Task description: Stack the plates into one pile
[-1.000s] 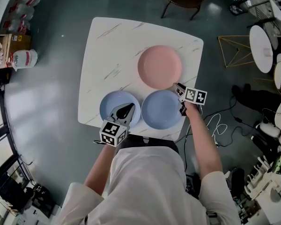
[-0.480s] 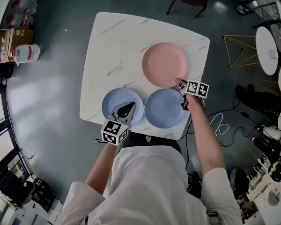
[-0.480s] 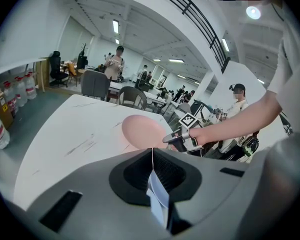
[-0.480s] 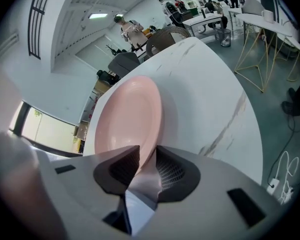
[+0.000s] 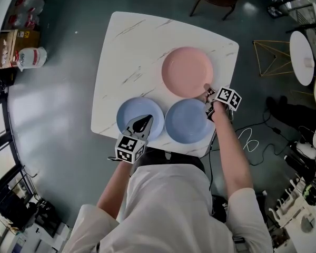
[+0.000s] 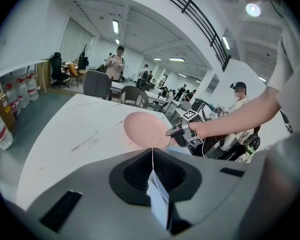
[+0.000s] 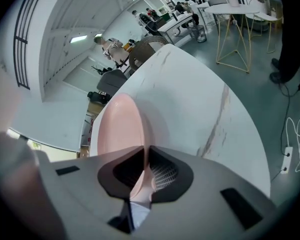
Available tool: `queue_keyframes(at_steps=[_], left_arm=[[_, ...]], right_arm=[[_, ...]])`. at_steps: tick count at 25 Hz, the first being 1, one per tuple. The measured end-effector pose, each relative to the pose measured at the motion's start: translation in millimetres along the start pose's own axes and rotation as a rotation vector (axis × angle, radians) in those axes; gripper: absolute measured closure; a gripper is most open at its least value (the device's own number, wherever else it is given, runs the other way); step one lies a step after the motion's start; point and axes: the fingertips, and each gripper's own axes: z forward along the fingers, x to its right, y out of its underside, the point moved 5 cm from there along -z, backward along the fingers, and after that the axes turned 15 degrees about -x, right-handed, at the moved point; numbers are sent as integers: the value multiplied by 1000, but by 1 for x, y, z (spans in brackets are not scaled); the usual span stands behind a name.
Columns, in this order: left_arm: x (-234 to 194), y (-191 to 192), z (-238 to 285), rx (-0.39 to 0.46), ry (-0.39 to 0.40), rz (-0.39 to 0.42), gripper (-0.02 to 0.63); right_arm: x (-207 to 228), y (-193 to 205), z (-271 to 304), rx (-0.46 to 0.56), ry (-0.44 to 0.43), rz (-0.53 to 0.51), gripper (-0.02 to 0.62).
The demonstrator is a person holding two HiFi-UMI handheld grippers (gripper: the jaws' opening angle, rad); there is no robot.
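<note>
I am pinching the near rim of the pink plate (image 7: 117,129) with my right gripper (image 7: 144,151): its jaws have just been closing, and the rim is sitting between them with both pads pressing on it. I am gripping the plate at the edge closest to the right blue plate (image 5: 187,121). I am keeping the jaws of my left gripper (image 6: 151,151) pressed together with nothing between them, and I am holding that gripper above the left blue plate (image 5: 127,115); whether it is touching that plate cannot be determined. All 3 plates are lying apart on the white marbled table (image 5: 131,51), not yet in 1 pile. The 2 blue plates are lying side by side along the near edge, just beside each other. The pink plate is lying just behind the right blue one. Each plate is round, shallow and plain in colour.
</note>
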Motion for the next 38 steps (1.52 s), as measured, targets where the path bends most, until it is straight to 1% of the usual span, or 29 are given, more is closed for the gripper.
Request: queue_keyframes(at_steps=[7,15,20,30,38], left_arm=[[-2,2,-5,9,-2,-2,589],[-3,8,-13,15,-12,-6,589],[-5,18,-12,4,-10,-33,589],[17,15,-10,26,0,-9,589],[32,20,-22,39,2,10,589]], right_arm=[[-6,1,-4,12,1,-13,551],[-4,5,-13,55,-41,57,551],[-4,12,-23,76,-59,75,550],[7,31,-54,85,-58,60,549],[13,61,-79,75,-47,36,549]])
